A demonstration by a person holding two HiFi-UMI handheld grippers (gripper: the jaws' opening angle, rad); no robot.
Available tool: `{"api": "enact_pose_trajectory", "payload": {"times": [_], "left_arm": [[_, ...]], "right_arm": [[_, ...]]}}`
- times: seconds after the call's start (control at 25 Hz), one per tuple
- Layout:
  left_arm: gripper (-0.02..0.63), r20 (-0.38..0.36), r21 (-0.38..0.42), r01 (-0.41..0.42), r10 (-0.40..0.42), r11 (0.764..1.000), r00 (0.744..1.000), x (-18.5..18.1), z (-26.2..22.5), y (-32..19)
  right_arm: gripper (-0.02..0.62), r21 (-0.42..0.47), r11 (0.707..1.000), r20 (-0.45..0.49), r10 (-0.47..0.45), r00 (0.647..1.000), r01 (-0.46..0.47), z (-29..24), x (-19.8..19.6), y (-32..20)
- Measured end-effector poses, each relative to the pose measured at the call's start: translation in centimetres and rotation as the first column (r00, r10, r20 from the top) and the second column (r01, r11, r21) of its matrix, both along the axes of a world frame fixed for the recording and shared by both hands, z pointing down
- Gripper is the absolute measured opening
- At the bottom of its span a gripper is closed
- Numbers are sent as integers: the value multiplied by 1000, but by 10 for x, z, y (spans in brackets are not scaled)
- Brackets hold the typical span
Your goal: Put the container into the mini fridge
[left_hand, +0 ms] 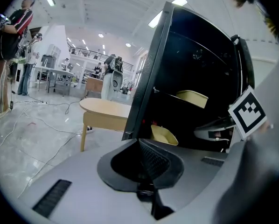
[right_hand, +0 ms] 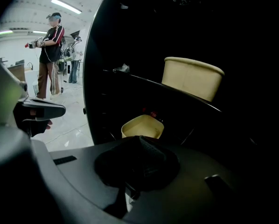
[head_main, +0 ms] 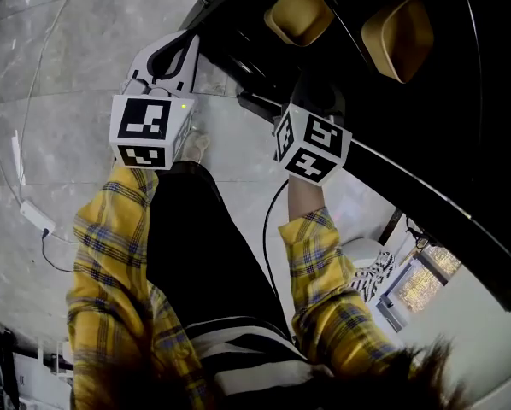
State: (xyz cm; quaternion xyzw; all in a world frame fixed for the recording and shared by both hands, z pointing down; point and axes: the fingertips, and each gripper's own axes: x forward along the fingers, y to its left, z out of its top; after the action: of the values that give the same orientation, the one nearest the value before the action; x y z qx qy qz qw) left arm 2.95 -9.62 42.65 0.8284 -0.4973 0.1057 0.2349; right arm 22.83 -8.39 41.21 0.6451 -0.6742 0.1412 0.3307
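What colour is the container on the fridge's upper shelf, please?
Pale beige container, clearest in the right gripper view.

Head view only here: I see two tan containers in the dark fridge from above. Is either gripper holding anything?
Observer: No. The right gripper is shut, nothing between its jaws.
Operator: And the left?
Observer: The left gripper is shut and empty too.
Operator: How are the containers arranged?
Observer: On separate levels: the upper container stands on a shelf, the lower container sits beneath that shelf.
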Motion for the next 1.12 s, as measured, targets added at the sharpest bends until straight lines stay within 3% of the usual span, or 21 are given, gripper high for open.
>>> {"api": "enact_pose_trajectory", "payload": {"times": [0.48,1.12], "left_arm": [[20,12,-21,22,-21,1000,1000,-55,-50,31],[20,60,-1,-119,119,993,991,-86,-148,80]], "right_arm": [[27,27,995,97,91,991,-94,-40,-24,56],[26,59,992,186,100,977,-113,-118,-67,127]]}}
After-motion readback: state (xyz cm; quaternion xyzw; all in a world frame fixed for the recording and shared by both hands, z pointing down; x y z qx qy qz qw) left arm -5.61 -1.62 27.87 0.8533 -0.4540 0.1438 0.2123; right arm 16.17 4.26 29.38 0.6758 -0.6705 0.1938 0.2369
